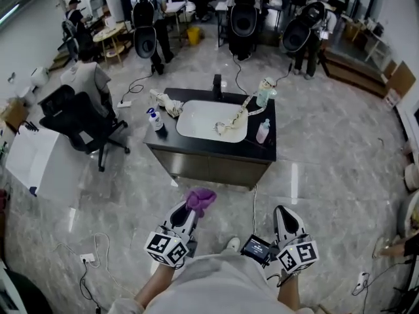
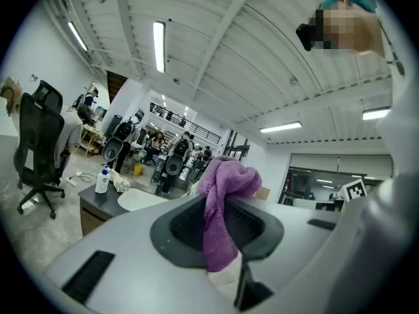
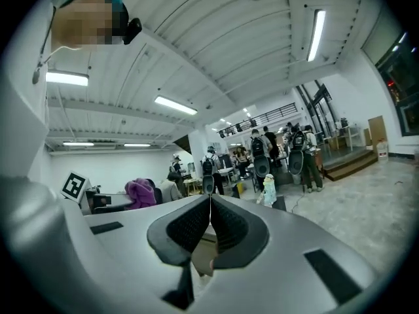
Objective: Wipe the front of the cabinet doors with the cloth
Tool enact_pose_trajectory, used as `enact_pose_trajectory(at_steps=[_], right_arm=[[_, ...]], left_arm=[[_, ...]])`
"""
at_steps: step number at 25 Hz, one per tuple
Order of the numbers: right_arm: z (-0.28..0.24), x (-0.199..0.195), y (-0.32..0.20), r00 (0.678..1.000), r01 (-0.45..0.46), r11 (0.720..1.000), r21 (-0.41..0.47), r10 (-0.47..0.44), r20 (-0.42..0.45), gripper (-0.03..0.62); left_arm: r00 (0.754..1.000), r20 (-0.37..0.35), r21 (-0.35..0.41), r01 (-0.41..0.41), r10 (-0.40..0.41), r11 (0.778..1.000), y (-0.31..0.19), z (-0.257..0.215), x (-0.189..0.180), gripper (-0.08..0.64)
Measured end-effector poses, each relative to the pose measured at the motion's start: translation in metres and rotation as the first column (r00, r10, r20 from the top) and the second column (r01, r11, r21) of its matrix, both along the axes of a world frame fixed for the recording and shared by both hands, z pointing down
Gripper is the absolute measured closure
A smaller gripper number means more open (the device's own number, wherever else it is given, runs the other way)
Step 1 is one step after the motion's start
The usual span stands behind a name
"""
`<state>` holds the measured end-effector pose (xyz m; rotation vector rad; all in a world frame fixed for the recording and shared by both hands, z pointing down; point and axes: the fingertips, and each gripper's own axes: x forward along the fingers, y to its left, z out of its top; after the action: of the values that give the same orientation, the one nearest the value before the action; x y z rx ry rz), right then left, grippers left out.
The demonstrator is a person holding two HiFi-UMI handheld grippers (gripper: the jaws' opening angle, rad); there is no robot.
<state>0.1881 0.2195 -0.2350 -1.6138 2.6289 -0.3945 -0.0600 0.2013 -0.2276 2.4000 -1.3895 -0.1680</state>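
A purple cloth (image 1: 200, 200) is bunched at the tip of my left gripper (image 1: 188, 212), which is shut on it; in the left gripper view the cloth (image 2: 222, 208) hangs down between the dark pads. My right gripper (image 1: 286, 218) is shut with nothing in it, its jaws pressed together (image 3: 210, 216). The dark cabinet (image 1: 209, 165) with its front doors stands ahead of both grippers, a short way off across the floor. The cloth (image 3: 140, 192) also shows at the left in the right gripper view.
On the cabinet top lie a white sink basin (image 1: 211, 120), a pump bottle (image 1: 154, 119), a pink bottle (image 1: 262, 131), a green bottle (image 1: 264, 92) and a rag (image 1: 167, 103). A black office chair (image 1: 82, 123) stands left. Cables (image 1: 98, 250) trail on the marble floor. People stand behind.
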Motion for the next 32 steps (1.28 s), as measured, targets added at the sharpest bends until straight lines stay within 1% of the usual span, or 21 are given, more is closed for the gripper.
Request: enact_pose_trajectory(at_steps=[3,6,10,15,19,24,28,32], right_arm=[[0.0,0.026,-0.023,0.998,0.069,0.997,0.025,-0.069,0.011,0.565],[0.011,0.049,-0.046,0.994,0.109,0.994,0.018,-0.11,0.02,0.565],[0.031,0.068,-0.076,0.991,0.132,0.991,0.01,-0.132,0.007,0.565],[0.056,0.075,-0.102,0.992,0.128,0.992,-0.01,-0.128,0.002,0.565],[0.095,0.068,-0.117,0.993,0.118,0.991,-0.06,-0.119,-0.013,0.565],[0.14,0.046,-0.141,0.994,0.106,0.99,-0.097,-0.109,-0.022,0.565],[0.16,0.019,-0.164,0.993,0.108,0.99,-0.094,-0.111,-0.026,0.565],[0.172,-0.01,-0.182,0.996,0.09,0.992,-0.084,-0.091,-0.013,0.565]], left_arm=[[0.999,0.023,-0.002,0.035,-0.035,0.999,-0.013,0.004,0.022,0.489],[0.998,0.029,-0.012,0.056,-0.056,0.998,-0.027,0.007,0.04,0.489],[0.998,0.047,-0.032,0.036,-0.034,0.999,-0.042,0.021,0.055,0.489],[0.999,0.046,-0.089,0.005,-0.001,0.996,-0.069,0.06,0.069,0.489],[0.999,0.042,-0.127,-0.03,0.035,0.991,-0.089,0.096,0.076,0.489],[0.998,0.008,-0.189,-0.061,0.063,0.98,-0.118,0.151,0.065,0.489],[0.995,0.009,-0.185,-0.094,0.098,0.978,-0.139,0.177,0.053,0.489],[0.993,0.006,-0.185,-0.117,0.12,0.976,-0.163,0.194,0.038,0.489]])
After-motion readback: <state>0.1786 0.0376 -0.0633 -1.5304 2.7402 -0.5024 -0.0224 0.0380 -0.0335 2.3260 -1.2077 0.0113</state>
